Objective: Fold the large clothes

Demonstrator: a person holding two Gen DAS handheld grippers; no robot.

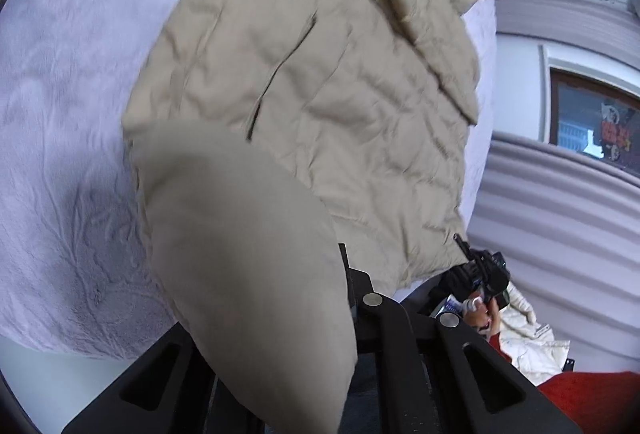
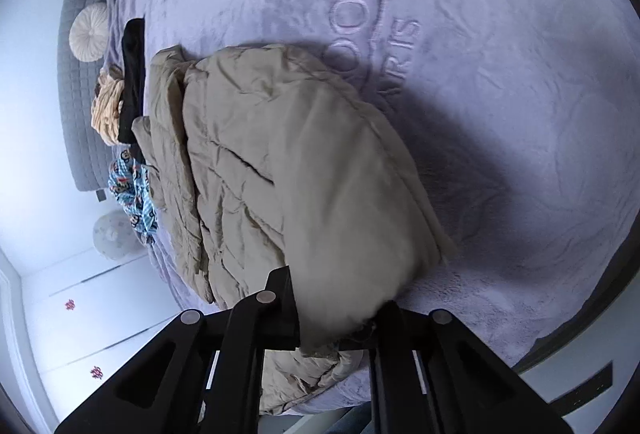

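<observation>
A large beige padded jacket (image 1: 328,82) lies on a lilac plush blanket (image 1: 60,114) on the bed. My left gripper (image 1: 320,298) is shut on a fold of the jacket, which bulges over the left finger and hides it. In the right wrist view the jacket (image 2: 280,154) lies folded over itself on the blanket (image 2: 520,114). My right gripper (image 2: 340,310) is shut on the jacket's near edge, with cloth bunched between and below the fingers. The right gripper also shows in the left wrist view (image 1: 480,282), at the jacket's lower corner.
A black garment (image 2: 132,74), a tan striped one (image 2: 106,106) and a blue patterned one (image 2: 134,190) lie past the jacket near a grey headboard (image 2: 80,94) with a round cushion (image 2: 89,33). A white wardrobe (image 2: 80,314) stands beside the bed. A cream garment (image 1: 532,338) lies on something red (image 1: 592,394).
</observation>
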